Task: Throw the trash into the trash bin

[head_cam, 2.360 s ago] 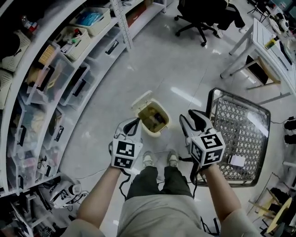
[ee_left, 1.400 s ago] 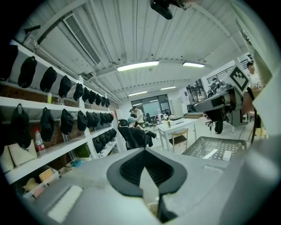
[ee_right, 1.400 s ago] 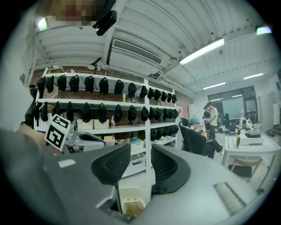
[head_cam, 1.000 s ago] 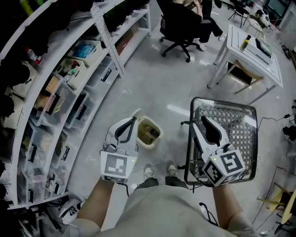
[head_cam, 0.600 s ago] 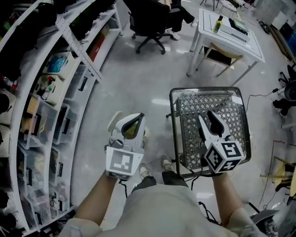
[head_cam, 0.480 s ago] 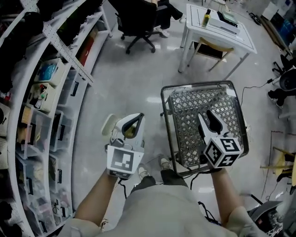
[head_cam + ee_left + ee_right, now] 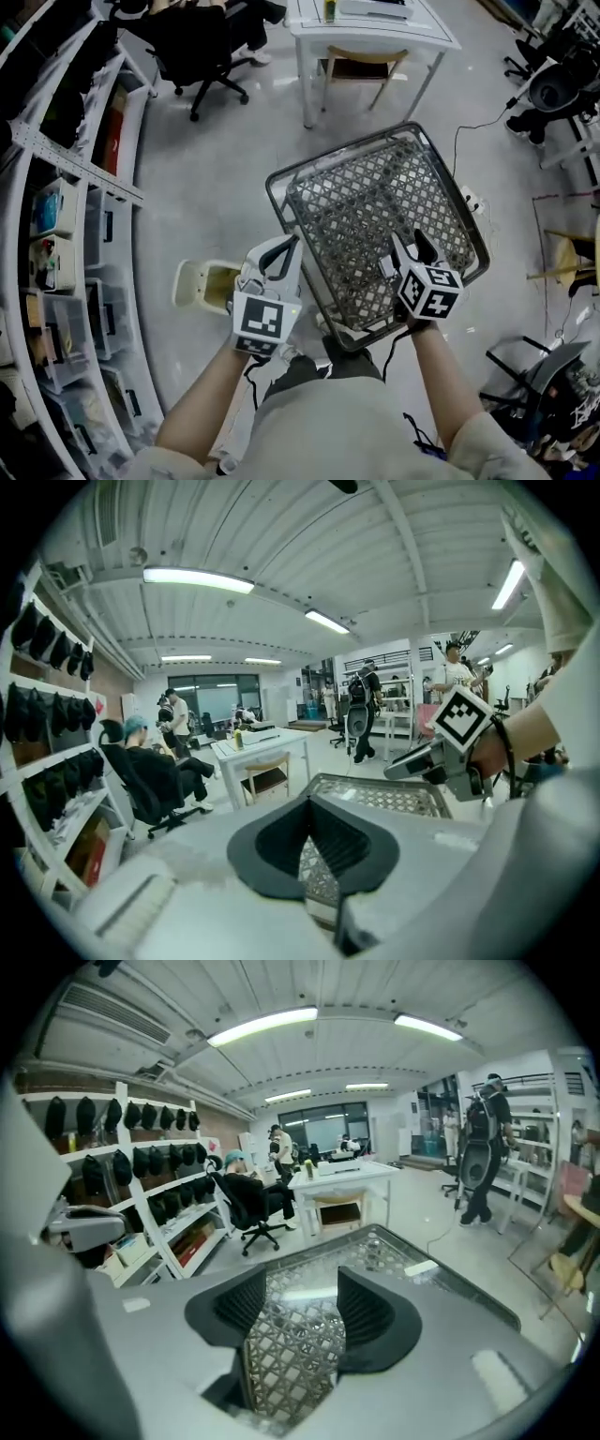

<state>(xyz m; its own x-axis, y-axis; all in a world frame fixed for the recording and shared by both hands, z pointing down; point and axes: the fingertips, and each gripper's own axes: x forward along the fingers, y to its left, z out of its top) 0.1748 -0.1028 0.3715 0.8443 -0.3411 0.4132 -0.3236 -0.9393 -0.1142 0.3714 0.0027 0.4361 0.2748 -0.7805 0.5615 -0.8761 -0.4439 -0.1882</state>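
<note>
The pale yellow trash bin (image 7: 208,286) stands on the floor at left with its lid up, partly hidden behind my left gripper. That left gripper (image 7: 292,245) hangs between the bin and the wire basket (image 7: 375,202); its tips meet and hold nothing (image 7: 309,803). Over the basket's near right part is my right gripper (image 7: 406,240). Its jaws are opening, and only mesh shows between them (image 7: 302,1290). A small flat white piece (image 7: 422,1267) shows at the basket's right edge.
Shelving with storage boxes (image 7: 56,234) lines the left side. A white table with a chair under it (image 7: 370,28) and a black office chair (image 7: 202,47) stand beyond the basket. Cables and gear (image 7: 562,84) lie at right. People stand and sit farther back.
The view has swung right: the basket now fills the middle and the bin sits at left. Both grippers moved toward the basket, and the right jaws have spread apart.
</note>
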